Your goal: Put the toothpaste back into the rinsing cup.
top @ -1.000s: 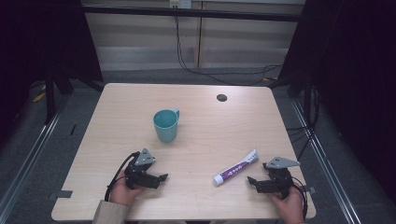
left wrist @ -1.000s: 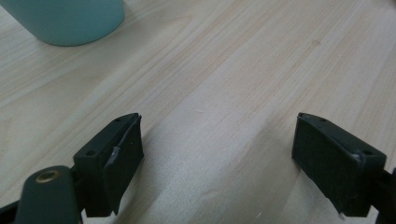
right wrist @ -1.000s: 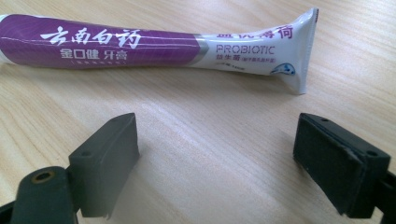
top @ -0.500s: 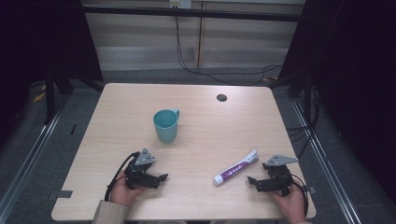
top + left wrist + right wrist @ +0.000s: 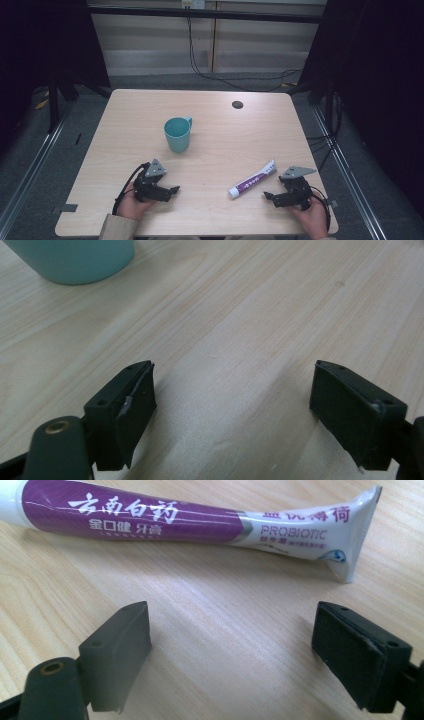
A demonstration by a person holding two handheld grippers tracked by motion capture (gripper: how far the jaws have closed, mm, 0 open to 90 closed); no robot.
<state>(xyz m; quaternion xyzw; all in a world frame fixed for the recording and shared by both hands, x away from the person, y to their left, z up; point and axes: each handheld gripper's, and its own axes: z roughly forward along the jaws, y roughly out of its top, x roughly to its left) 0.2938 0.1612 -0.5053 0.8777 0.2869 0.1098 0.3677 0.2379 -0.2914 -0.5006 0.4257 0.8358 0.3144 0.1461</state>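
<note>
Little has moved in the last second: both tongs rest low on the pale wood-grain desk (image 5: 235, 135), left tongs (image 5: 172, 190) and right tongs (image 5: 267, 195) spread wide and empty. Nothing is grasped yet. Just ahead of the right tongs lies the soft, glossy purple-and-white tube (image 5: 190, 517), flat crimped tail rightward; farther off stands the smooth teal cup (image 5: 177, 134).
</note>
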